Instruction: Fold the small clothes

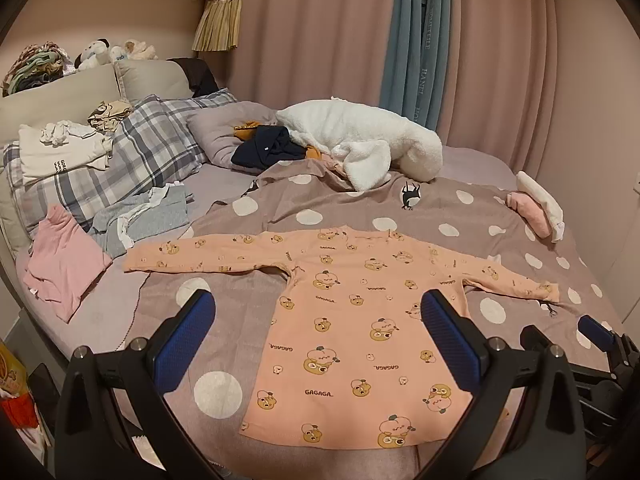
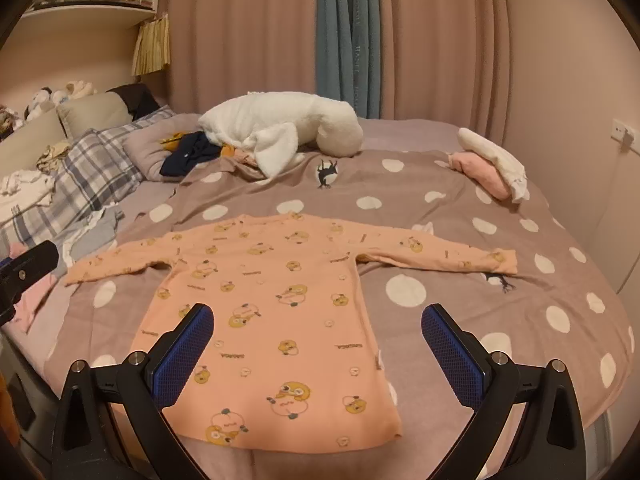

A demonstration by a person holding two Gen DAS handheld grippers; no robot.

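Spread flat on the polka-dot duvet [image 1: 360,208], hem toward 6 o'clock, sleeves out to 9 and 3: peach long-sleeved top [image 1: 352,332], no fold made yet. Left gripper [image 1: 318,344] and right gripper [image 2: 318,344] both hovering above the hem, fingers spread wide, grasping nothing. Possibly done already: rolled pink-and-white bundle [image 2: 492,168] at 2 o'clock. Left to fold: pink garment [image 1: 64,264] and grey clothes [image 1: 148,216] at 9 o'clock. Cut off by the rim: bed's near edge; garment's underside hidden.

Peach bear-print top [image 1: 352,320] on taupe, white-dotted duvet [image 1: 500,216].
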